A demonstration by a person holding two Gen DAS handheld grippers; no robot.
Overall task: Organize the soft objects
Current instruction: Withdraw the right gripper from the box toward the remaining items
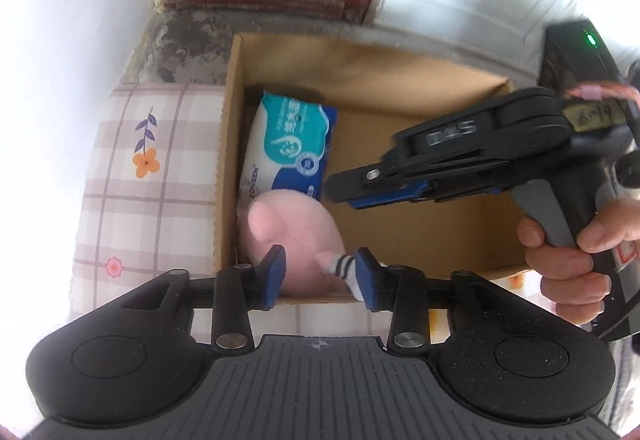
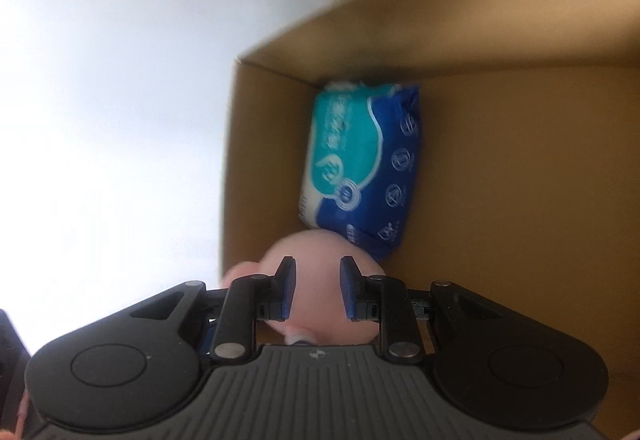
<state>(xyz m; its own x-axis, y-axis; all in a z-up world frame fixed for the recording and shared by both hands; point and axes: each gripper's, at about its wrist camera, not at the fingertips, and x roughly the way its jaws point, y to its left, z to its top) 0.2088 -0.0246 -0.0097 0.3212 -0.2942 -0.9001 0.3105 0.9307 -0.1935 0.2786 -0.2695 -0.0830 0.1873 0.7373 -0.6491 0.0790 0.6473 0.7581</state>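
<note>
Pink plush toy (image 1: 292, 236) tucked into the cardboard box (image 1: 400, 79) corner against the tissue pack (image 1: 288, 147), saving room. Left gripper (image 1: 322, 272) partly spread around its striped sock, pads not clearly pressing; right gripper (image 2: 316, 288) narrowly parted, empty, above the plush.
</note>
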